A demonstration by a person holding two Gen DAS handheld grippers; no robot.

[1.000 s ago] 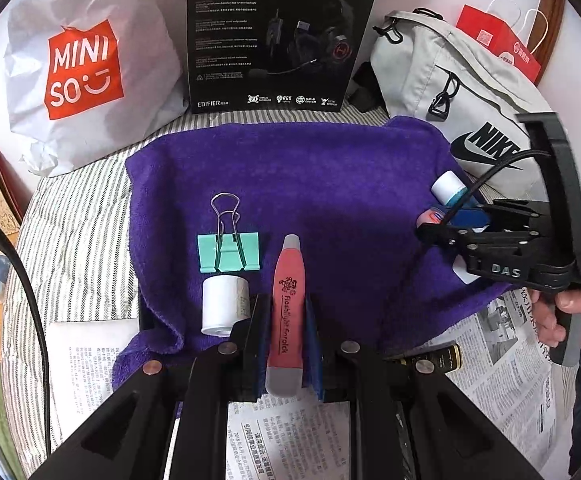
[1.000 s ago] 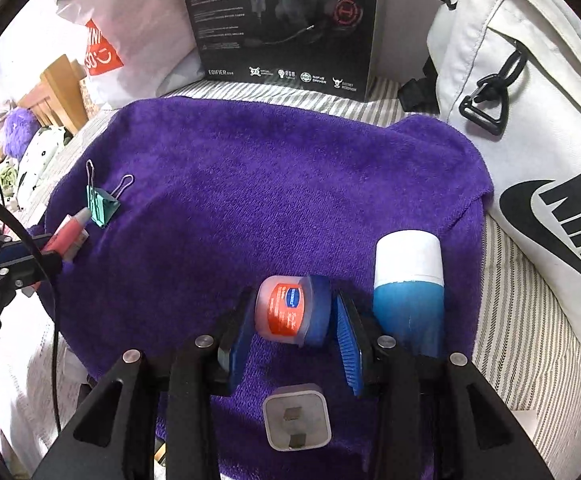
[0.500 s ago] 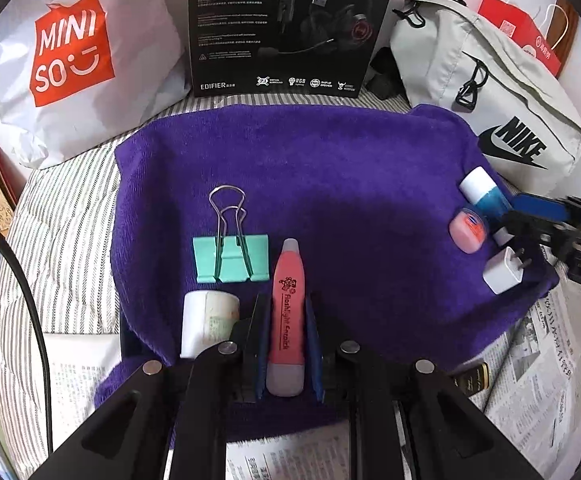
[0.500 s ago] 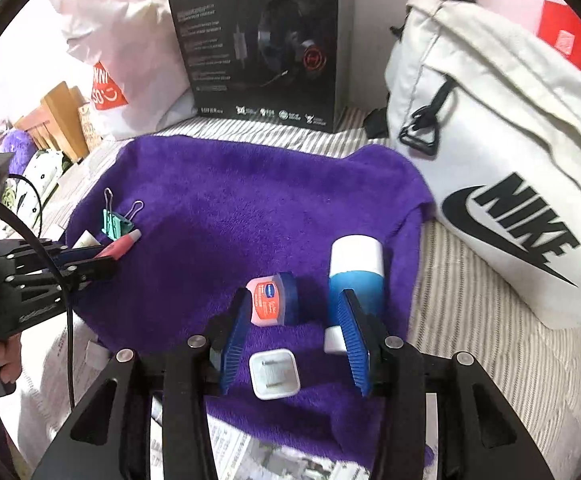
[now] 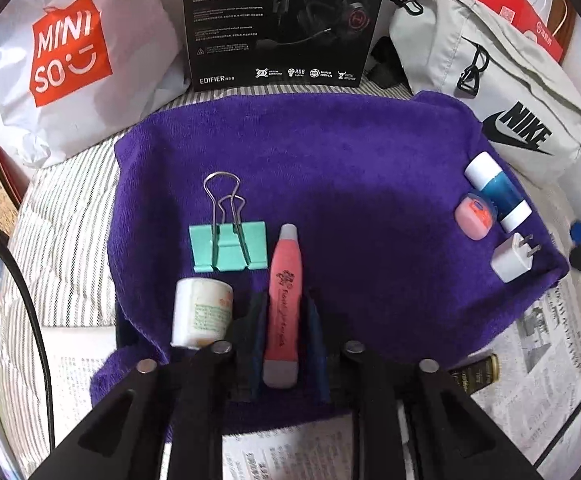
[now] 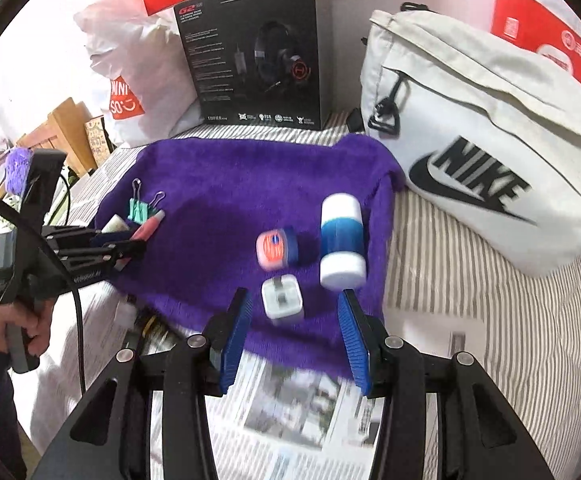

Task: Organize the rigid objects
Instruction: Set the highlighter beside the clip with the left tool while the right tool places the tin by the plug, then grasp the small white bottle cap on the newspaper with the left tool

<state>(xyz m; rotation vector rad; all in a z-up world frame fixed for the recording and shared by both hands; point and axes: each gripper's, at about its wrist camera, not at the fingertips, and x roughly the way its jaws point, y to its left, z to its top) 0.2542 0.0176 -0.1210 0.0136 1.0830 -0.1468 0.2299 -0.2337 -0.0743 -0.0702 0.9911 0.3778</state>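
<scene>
A purple towel holds two groups. At its left lie a mint binder clip, a white jar and a red tube. My left gripper straddles the tube; its jaws are opening, with thin gaps beside the tube. At the right lie a small Vaseline jar, a blue-and-white bottle and a white plug. My right gripper hangs open over the towel's near edge. The plug shows between its blue pads, and neither pad touches it.
A white Nike bag, a black headset box and a Miniso bag line the back. Newspaper covers the striped bedding in front, with a small dark bottle on it. A hand holds the left gripper.
My right gripper let go of the Vaseline jar and drew back and up from the towel. My left gripper's jaws eased slightly off the red tube; that hand stayed put.
</scene>
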